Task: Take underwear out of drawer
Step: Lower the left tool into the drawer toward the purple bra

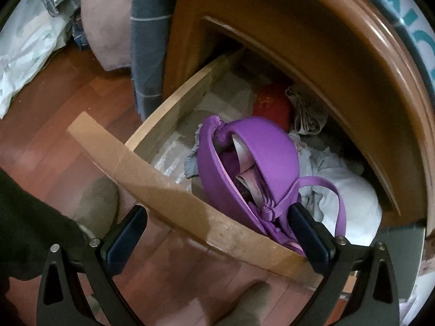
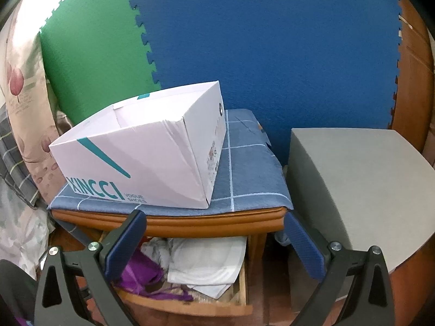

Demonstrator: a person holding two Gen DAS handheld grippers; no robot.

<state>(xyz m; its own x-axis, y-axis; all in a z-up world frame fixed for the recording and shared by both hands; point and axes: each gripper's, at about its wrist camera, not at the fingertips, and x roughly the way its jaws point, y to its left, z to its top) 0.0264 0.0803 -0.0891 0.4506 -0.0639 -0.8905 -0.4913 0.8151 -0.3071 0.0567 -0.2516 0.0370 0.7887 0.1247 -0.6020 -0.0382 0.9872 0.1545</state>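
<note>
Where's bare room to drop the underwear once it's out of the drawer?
Free: inside the open white shoebox, the blue checked cloth right of it, and the grey block top. Crowded: the drawer, packed with the purple bra and white garments.

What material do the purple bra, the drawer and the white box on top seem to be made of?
Purple bra: smooth moulded foam with a matte fabric skin, judging by its stiff cup shape; the straps look satiny.
Drawer: pale unfinished wood or board, with a raw matte top edge; its outer face is brown.
White box: thin printed cardboard, as creases and folded corners show.
</note>
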